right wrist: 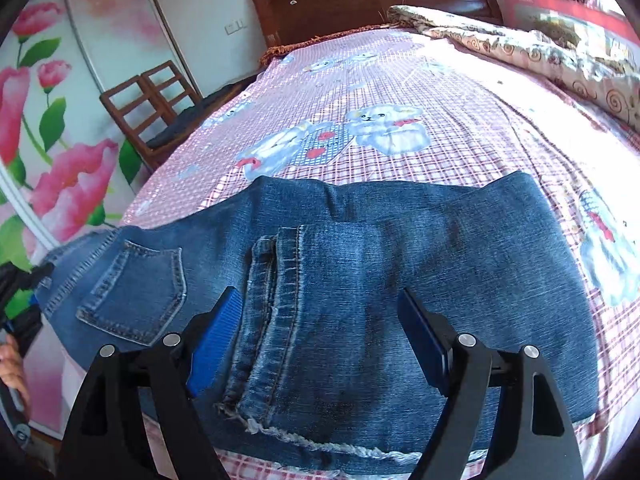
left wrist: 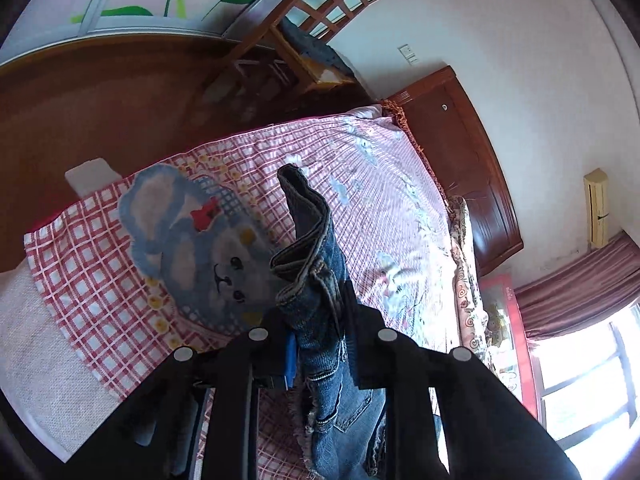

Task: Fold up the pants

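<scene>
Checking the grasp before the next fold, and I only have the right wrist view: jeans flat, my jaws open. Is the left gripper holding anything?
Observer: Yes. The left gripper is shut on a bunched edge of the jeans.
Operator: Is that bit flat on the bed?
Observer: No. It sticks up past the fingertips, above the checked sheet.
Operator: What's under it?
Observer: A blue bear print on the sheet.
Operator: Right side confirmed?
Observer: The right gripper is open, its pads either side of a hemmed edge, not pressing it.
</scene>
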### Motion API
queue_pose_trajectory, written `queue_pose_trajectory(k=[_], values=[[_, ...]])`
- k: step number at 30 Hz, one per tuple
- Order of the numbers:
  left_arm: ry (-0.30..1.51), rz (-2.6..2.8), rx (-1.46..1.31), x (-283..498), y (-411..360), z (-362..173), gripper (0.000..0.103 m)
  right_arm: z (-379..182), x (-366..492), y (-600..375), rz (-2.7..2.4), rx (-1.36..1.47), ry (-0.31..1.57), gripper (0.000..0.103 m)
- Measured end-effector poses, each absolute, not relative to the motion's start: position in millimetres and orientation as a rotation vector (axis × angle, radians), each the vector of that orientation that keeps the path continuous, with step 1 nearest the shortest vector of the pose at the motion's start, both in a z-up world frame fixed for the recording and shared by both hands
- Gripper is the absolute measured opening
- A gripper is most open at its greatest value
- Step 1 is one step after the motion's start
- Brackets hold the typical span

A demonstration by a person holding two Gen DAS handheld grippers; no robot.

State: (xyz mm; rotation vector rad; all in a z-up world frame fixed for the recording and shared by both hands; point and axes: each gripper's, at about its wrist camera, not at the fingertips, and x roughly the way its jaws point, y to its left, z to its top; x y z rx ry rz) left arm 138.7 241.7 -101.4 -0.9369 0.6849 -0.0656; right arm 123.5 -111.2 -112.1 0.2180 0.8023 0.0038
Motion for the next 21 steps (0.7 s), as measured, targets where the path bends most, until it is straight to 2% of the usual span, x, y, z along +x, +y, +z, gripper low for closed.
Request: queue_pose_trajectory(k=[5,6,10,15,21], values=[[0.637,-0.149,-0.86,141.9,226.8,-72.9,0.018,-147.1,136.3,-66.0,0.002,-0.138,0.852,0.079],[0.632,-0.159,-0.847,144.9,224.7,-68.1,0.018,-148.1,133.0,-61.9,-0.001,-0.179,0.8,0.079],[0.609,-0.199,-0.827,143.6,217.6,-54.9,0.018,-144.1,140.2,-72.8,0.018,-0.116,0.851,0.079],[0.573,-0.288,-0.742,126.3,188.4,-36.4,0.018,-126.5,134.6,-108.9,0.031,0.152,0.866,0.079],[0.558,-0.416,-0.623,115.5,135.9,-13.5,0.018,-121.4,115.0,-171.1,0.179,0.718,0.85,0.08]])
